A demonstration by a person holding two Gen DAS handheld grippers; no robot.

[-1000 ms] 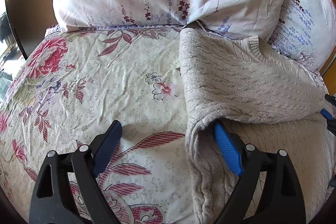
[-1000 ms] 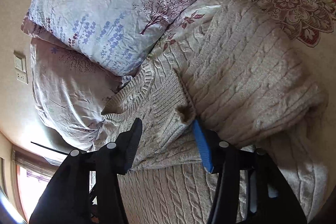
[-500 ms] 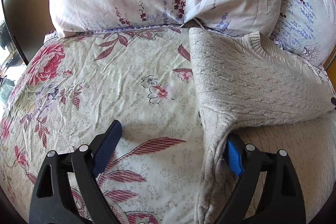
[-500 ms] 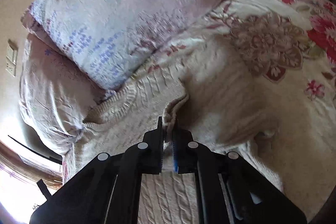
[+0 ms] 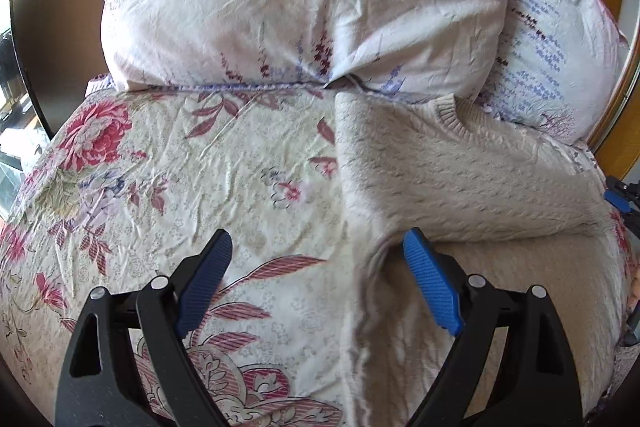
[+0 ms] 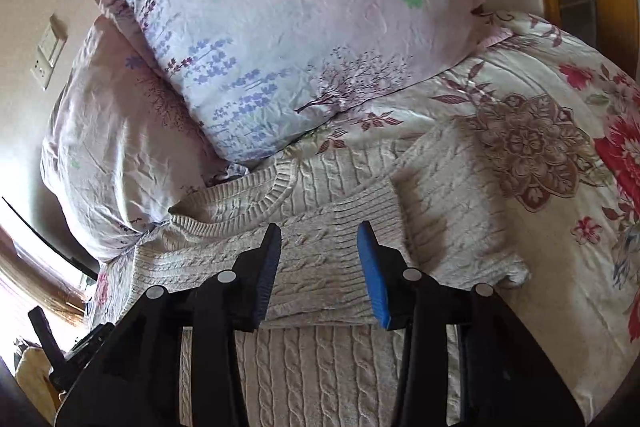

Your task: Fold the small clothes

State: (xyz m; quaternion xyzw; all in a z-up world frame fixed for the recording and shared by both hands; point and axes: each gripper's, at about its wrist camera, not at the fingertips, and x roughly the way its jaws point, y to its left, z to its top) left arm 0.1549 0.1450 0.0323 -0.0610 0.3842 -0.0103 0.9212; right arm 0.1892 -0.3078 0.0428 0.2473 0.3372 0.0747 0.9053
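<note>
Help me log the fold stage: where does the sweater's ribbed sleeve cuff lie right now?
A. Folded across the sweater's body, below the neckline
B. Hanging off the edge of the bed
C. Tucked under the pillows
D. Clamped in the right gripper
A: the sleeve cuff lies flat across the sweater, just below the neckline, ahead of the open right gripper.

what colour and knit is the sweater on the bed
Beige cable knit sweater, clearest in the right wrist view.

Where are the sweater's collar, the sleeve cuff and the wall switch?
Collar [image 6: 276, 193], right wrist view, ribbed neckline band.
Cuff [image 6: 366, 201], right wrist view, ribbed sleeve end.
Switch [image 6: 48, 53], right wrist view, plate's middle.
</note>
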